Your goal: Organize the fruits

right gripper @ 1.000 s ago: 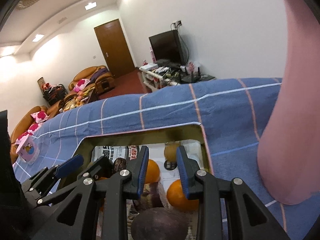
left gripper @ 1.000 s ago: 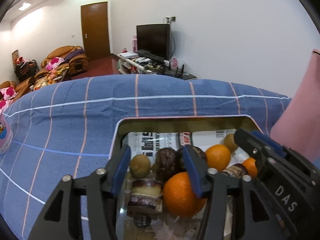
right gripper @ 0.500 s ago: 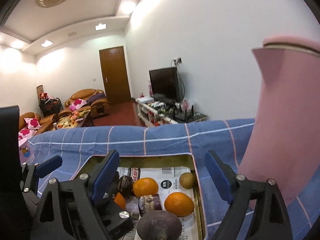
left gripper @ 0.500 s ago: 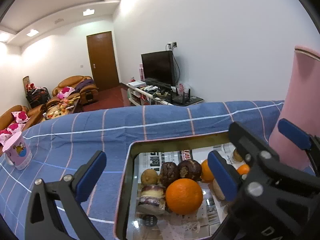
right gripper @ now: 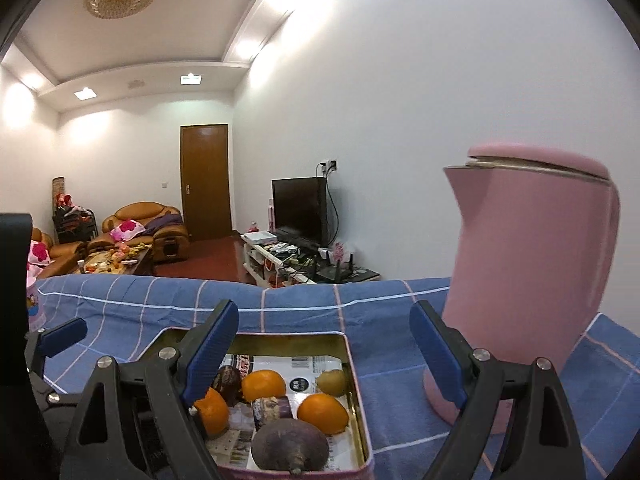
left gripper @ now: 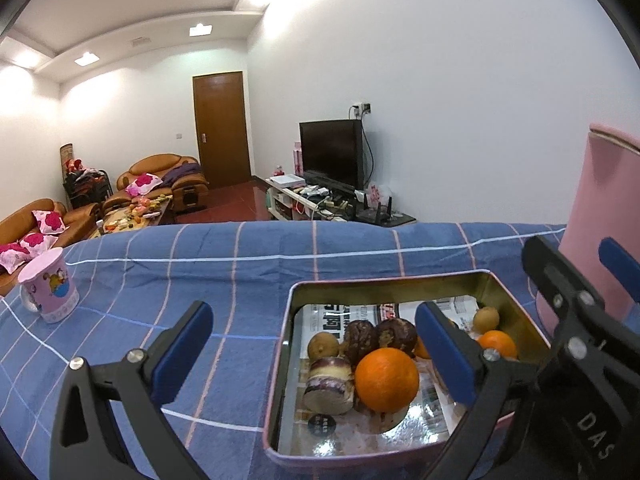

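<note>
Both wide open and holding nothing: left hand-held gripper (left gripper: pixel 316 354) and right hand-held gripper (right gripper: pixel 324 350), jaws just opened. Hovering near above a tin (left gripper: pixel 280 360) on the blue checked surface (left gripper: pixel 200 260), with oranges (left gripper: pixel 387 379), kiwis (left gripper: pixel 322 346) and dark fruits (right gripper: pixel 290 446) lying inside on newspaper. Pink kettle (right gripper: pixel 528 280) just right of tin, pink cup (left gripper: pixel 50 290) far left.

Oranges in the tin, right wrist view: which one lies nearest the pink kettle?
The orange at the tin's right wall, just below the small brown kiwi. The other two sit further left, away from the pink kettle.
</note>
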